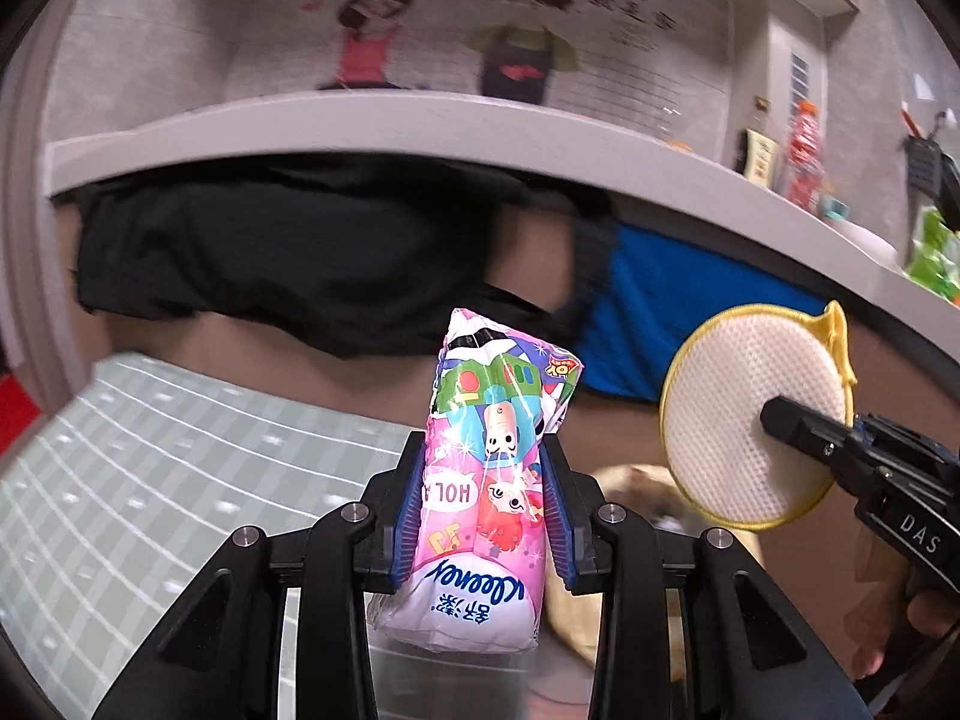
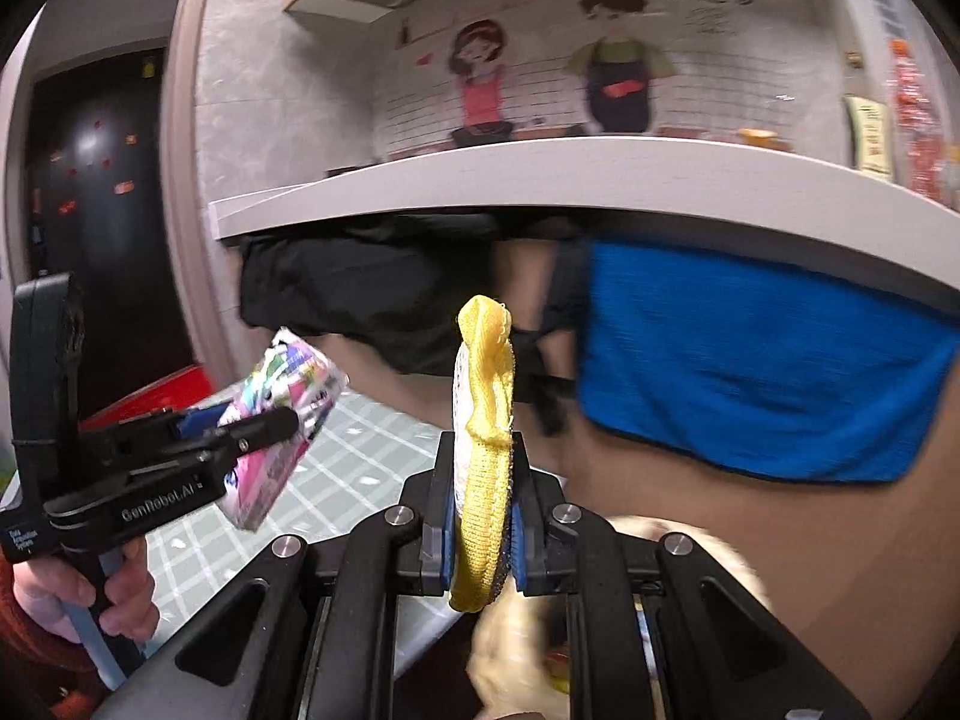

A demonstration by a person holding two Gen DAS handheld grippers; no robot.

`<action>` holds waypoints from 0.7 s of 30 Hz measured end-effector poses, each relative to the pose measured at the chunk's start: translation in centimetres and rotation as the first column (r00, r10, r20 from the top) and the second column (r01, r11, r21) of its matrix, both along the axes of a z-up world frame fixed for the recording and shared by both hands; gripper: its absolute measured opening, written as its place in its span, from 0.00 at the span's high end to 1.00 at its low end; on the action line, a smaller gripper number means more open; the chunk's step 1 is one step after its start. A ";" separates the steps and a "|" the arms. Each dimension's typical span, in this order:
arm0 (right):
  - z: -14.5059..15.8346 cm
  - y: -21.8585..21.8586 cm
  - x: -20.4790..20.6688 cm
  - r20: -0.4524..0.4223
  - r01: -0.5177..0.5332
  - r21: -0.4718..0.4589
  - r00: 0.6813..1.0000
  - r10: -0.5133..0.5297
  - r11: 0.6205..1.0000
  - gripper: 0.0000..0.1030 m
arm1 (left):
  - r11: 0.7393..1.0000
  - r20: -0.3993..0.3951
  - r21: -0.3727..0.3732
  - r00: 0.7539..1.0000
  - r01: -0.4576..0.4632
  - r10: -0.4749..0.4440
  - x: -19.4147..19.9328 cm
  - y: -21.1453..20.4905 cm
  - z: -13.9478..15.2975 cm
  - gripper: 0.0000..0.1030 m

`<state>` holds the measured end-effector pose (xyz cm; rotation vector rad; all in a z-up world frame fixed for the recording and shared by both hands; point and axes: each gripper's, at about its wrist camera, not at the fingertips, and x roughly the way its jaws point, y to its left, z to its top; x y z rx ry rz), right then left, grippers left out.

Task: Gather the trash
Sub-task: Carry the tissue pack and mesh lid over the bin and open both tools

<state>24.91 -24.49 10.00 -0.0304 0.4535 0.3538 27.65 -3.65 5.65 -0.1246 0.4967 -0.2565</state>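
My left gripper clamps tissue pack; right gripper pinches yellow-rimmed pad. Ahead I see counter, black cloth, blue cloth hanging; checkered mat below.

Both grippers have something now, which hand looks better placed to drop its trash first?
No bin shows, so neither clearly. Left gripper clamps the tissue pack; right gripper pinches the round sponge.
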 end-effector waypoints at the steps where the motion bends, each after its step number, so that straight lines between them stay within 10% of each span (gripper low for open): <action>1: -0.1 -1.0 -0.3 0.003 0.022 -0.004 1.000 -0.022 1.000 0.86 | 1.000 -0.005 -0.001 1.000 0.015 -0.015 0.1 -1.1 -0.3 0.65; 21: -7.5 -11.4 3.2 -0.147 0.216 0.063 0.968 -0.205 0.974 0.85 | 0.973 -0.171 -0.039 0.958 0.229 -0.232 6.6 -12.5 -6.8 0.63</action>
